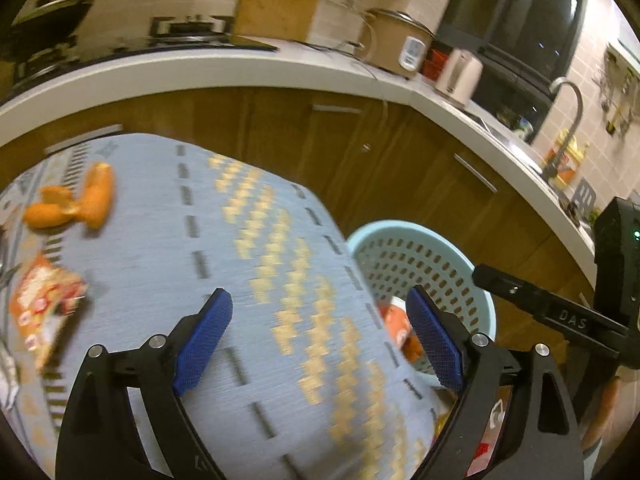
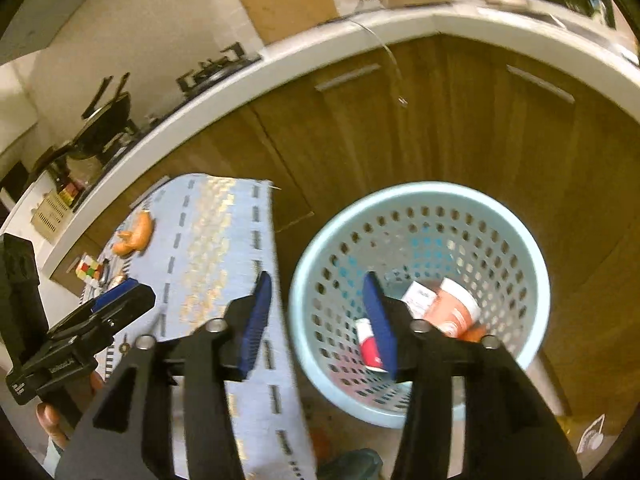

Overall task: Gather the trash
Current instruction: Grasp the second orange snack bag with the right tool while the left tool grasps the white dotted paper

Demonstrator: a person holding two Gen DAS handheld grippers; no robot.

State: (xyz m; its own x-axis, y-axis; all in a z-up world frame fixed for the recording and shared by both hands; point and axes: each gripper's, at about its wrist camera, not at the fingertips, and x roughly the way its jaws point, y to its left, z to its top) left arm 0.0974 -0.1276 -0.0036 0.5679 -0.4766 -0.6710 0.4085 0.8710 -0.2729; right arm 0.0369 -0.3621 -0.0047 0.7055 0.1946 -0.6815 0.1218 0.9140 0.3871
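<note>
Two claws, both wide open and empty.
Basket (image 2: 516,240) under right claw (image 2: 320,320) holds three packages; left claw (image 1: 320,340) over bench (image 1: 160,220).

A white L-shaped kitchen countertop (image 1: 224,65) curves above brown wooden cabinet doors (image 2: 472,120) with metal bar handles (image 1: 476,173). Far left sits a black gas hob (image 1: 188,30); to the right, a beige rice cooker (image 1: 394,42), a black microwave oven (image 1: 516,12) and a curved grey tap (image 1: 570,120). The wall is pale square tile (image 1: 600,76), under warm dim light.
</note>
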